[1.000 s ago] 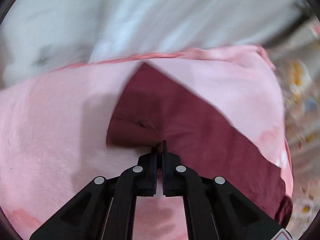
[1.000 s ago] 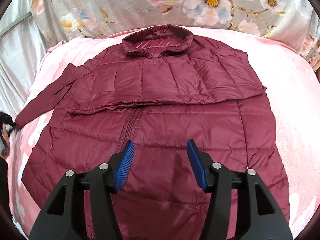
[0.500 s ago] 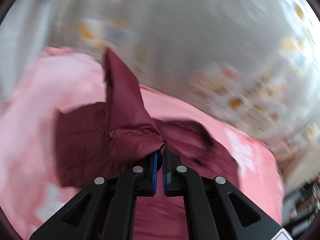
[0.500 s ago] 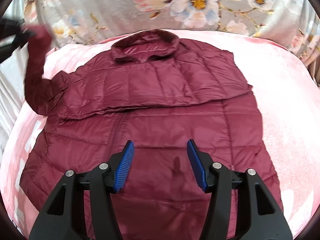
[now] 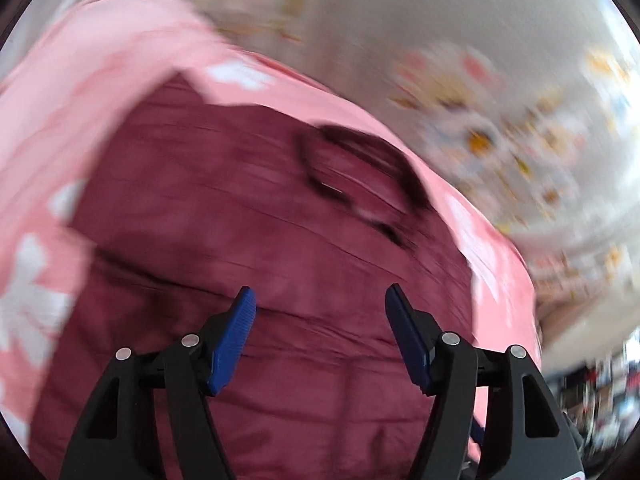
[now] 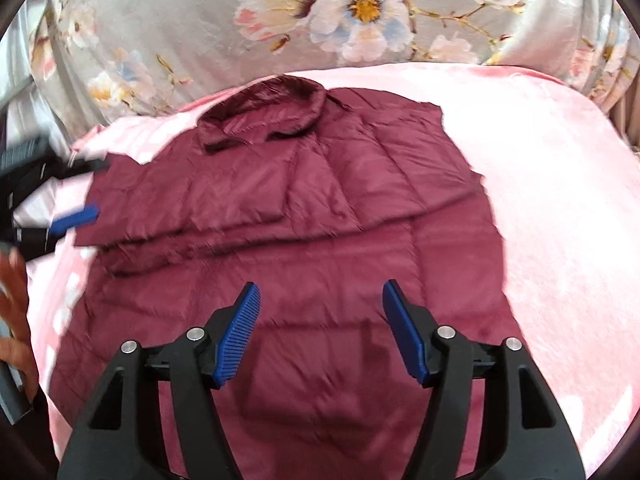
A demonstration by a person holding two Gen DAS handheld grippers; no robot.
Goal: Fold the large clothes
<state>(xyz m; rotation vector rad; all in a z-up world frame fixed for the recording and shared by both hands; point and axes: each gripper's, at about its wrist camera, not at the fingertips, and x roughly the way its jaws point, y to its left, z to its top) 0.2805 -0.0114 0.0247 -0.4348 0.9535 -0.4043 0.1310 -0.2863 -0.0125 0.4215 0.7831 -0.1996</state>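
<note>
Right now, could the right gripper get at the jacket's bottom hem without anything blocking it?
Probably yes. The right gripper is open and empty above the lower jacket, with only flat fabric below it. The hem itself is hidden behind the gripper body.

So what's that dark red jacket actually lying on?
The maroon jacket lies on a pink blanket that shows all around it. A grey floral cloth rises behind the collar. Whatever lies beneath the blanket is covered, so bed or table, I cannot tell.

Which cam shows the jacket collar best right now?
Right wrist: the collar is sharp and unobstructed at the far end of the maroon jacket. The left wrist view shows it only as a motion-blurred dark loop.
</note>
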